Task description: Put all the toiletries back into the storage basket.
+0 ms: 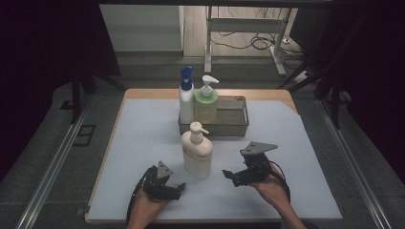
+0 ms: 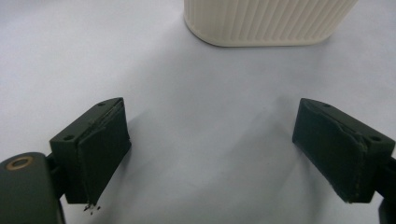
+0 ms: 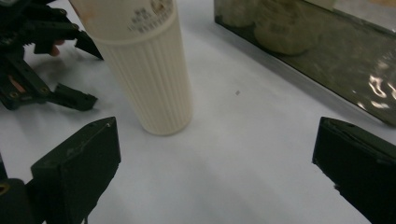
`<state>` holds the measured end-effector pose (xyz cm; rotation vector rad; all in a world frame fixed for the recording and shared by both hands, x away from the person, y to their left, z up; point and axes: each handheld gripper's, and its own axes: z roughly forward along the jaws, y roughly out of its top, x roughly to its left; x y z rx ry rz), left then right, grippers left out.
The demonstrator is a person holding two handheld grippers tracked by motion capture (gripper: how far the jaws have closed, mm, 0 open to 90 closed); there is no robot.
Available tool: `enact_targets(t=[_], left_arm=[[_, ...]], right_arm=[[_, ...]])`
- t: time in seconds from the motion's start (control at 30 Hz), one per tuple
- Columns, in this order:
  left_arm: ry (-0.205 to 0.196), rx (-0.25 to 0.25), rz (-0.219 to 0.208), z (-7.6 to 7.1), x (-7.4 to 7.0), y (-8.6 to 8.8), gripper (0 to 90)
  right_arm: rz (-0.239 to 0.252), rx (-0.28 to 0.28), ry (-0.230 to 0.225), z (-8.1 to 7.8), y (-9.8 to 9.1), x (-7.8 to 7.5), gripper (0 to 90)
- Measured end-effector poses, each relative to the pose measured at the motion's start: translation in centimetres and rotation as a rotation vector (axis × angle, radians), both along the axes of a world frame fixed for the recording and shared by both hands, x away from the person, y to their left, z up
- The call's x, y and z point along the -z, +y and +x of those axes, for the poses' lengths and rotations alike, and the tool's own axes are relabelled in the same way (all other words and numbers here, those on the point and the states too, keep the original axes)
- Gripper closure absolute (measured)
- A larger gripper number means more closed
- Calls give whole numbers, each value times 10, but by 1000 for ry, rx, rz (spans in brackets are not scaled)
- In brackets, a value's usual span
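Cream pump bottle (image 1: 197,151) upright on table (image 1: 119,157), free | left gripper (image 1: 180,189) and right gripper (image 1: 228,174) jaws spread, empty | risk: one-sided nudge tips it

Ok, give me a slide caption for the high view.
Cream pump bottle stands upright between open left tongs and right tongs; two more bottles sit in the metal tray.

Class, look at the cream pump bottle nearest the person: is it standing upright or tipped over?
Upright. The cream pump bottle stands on its base on the white mat, pump head on top, in front of the wire basket.
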<state>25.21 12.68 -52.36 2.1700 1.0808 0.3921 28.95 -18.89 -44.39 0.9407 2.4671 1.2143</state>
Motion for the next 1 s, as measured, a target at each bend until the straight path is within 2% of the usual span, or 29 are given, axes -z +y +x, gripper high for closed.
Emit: enact_targets(t=[0.3, 0.43, 0.7, 1.0], left_arm=[[0, -2, -4, 0, 0, 0, 106], [1, 0, 0, 0, 0, 0, 106], [3, -1, -4, 0, 0, 0, 106], [1, -3, -7, 0, 0, 0, 106]], right_arm=[[31, -28, 8, 4, 22, -10, 8], [25, -43, -1, 5, 31, -14, 8], [32, -54, 9, 9, 49, -20, 15], [12, -61, -4, 14, 72, -24, 105]])
